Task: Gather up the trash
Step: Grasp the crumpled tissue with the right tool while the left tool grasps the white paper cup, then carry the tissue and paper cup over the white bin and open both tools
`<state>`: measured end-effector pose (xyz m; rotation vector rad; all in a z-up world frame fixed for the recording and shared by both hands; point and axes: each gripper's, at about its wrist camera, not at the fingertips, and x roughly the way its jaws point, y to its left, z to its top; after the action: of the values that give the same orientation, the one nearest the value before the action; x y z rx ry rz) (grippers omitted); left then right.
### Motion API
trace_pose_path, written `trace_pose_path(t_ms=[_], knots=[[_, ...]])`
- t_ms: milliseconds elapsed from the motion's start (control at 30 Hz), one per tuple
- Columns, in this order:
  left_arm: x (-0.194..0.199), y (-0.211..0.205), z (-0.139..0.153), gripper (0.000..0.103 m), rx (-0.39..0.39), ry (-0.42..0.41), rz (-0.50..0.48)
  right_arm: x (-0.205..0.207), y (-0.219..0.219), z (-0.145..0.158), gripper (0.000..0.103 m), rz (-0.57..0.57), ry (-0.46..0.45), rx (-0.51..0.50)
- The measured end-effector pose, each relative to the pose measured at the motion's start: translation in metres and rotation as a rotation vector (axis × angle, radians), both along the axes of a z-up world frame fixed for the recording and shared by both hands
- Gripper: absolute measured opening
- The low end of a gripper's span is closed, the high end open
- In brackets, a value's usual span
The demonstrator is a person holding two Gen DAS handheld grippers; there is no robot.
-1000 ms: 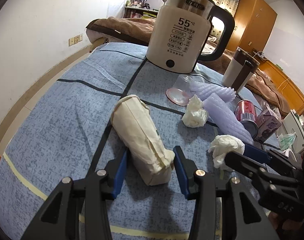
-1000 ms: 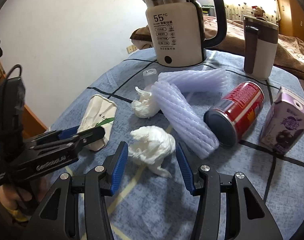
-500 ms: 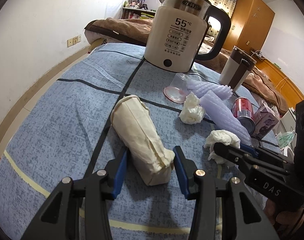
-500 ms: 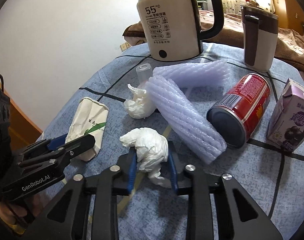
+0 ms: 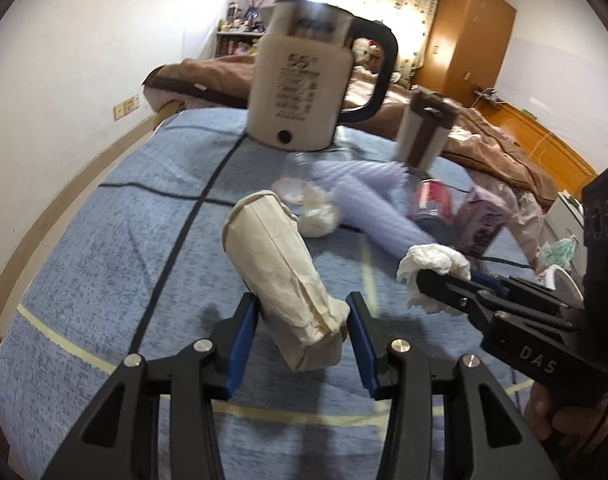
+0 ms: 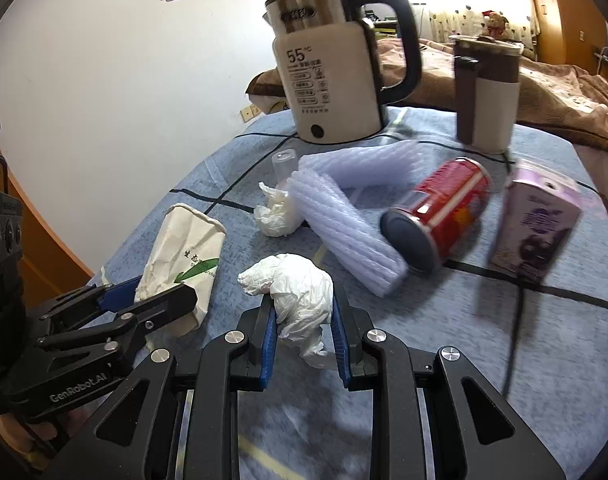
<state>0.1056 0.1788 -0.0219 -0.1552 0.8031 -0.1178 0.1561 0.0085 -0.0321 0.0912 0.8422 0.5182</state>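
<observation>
Crumpled white tissue wad (image 6: 295, 288) pinched between right gripper (image 6: 301, 334) fingers; creased beige paper bag (image 5: 281, 276) lies between spread left gripper (image 5: 301, 338) fingers on blue-clothed table (image 5: 103, 240).

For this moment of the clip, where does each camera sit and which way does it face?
Left wrist: on the left tool, facing along its fingers at the crumpled paper bag between them; the right tool shows at right.
Right wrist: on the right tool, facing the white tissue wad it pinches; the left tool shows at left.
Shared: bag, wad, kettle, red can.
</observation>
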Motion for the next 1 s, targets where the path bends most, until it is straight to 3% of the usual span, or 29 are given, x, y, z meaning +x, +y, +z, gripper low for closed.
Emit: trace_pose_path(t_ms=[533,1000], knots=[[-0.018,-0.083,0.029,0.047,0.022,-0.070,-0.171,-0.044,-0.096,0.024,0.025,-0.172,-0.047,0.028],[-0.025,-0.189,0.040,0.047,0.023,-0.092,-0.379,-0.082,-0.194,0.039,0.025,-0.342,-0.088,0.043]])
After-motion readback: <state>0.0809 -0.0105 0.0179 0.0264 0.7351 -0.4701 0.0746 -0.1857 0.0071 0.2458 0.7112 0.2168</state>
